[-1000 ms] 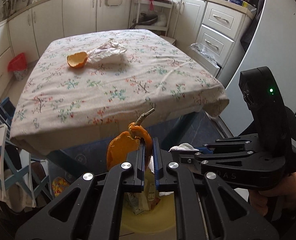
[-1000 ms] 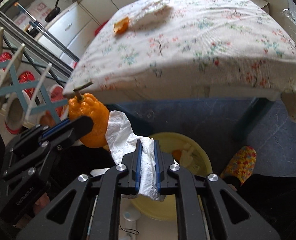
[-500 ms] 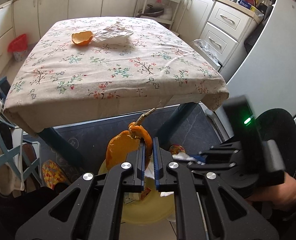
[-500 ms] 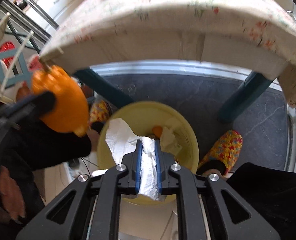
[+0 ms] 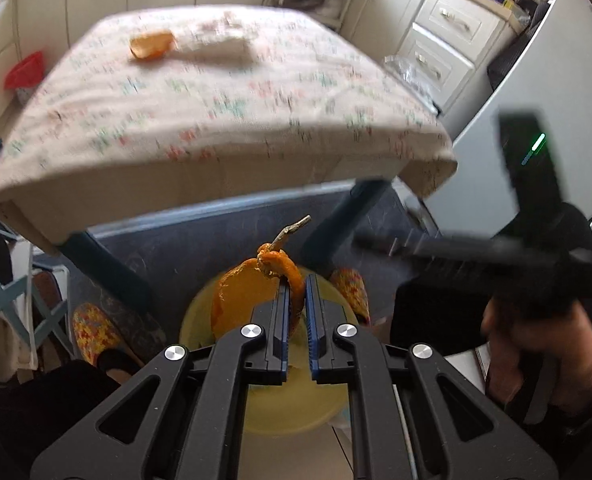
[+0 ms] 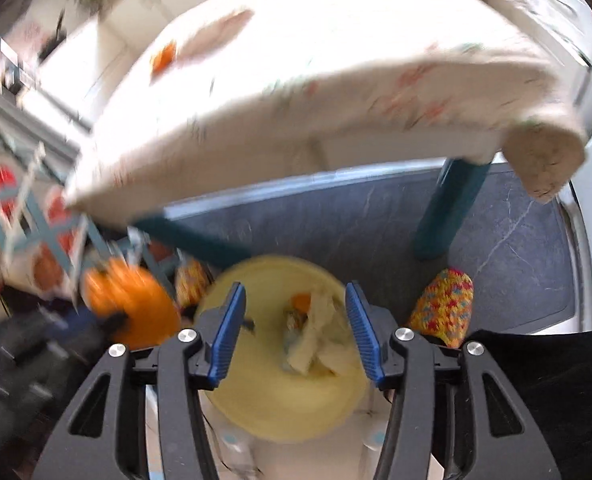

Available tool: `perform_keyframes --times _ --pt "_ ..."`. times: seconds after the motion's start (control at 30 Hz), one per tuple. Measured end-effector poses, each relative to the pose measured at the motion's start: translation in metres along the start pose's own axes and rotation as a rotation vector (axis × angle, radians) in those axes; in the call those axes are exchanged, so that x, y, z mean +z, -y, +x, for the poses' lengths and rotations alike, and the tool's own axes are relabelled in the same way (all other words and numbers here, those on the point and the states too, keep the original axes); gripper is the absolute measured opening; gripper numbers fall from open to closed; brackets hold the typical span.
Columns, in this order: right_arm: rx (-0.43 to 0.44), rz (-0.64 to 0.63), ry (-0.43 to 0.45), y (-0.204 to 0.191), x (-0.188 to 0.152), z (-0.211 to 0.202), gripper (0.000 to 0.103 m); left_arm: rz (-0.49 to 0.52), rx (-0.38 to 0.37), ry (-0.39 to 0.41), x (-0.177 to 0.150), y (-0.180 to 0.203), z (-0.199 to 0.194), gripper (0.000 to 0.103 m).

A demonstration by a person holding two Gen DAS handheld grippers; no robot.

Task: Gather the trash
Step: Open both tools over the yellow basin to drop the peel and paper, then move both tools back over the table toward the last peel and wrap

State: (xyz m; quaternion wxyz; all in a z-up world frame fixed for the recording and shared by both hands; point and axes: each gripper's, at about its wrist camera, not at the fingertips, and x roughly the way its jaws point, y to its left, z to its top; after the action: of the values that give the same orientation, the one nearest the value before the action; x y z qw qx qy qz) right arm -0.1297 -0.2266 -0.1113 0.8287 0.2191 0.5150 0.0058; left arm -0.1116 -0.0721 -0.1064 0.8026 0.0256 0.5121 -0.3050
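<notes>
A kitchen with pale cabinets surrounds a tabletop [image 5: 223,120] under a floral cloth, where an orange peel [image 5: 151,45] and a white wrapper [image 5: 219,46] lie side by side. Both tools tilt down over a yellow bin [image 6: 263,400] on the floor. The left tool [image 5: 296,312] pinches an orange pepper [image 5: 239,300] above the bin. The right tool [image 6: 293,332] has just been opening, its jaws now spread and empty; a white tissue [image 6: 316,344] lies in the bin below.

No legible text, label or number anywhere.
</notes>
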Motion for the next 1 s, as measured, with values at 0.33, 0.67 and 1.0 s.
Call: perform_keyframes --times 0.33,0.67,1.0 --pt "0.042 0.124 0.188 0.019 0.014 -0.035 0.059 0.055 0.068 -0.251 -0.023 0.014 0.049 0.061" --pt "0.051 0.131 0.233 0.019 0.015 -0.042 0.062 0.094 0.267 -0.119 -0.007 0.012 0.031 0.088" --pt "0.025 0.123 0.348 0.015 0.018 -0.060 0.070 0.015 0.306 0.275 0.033 -0.002 -0.049 0.095"
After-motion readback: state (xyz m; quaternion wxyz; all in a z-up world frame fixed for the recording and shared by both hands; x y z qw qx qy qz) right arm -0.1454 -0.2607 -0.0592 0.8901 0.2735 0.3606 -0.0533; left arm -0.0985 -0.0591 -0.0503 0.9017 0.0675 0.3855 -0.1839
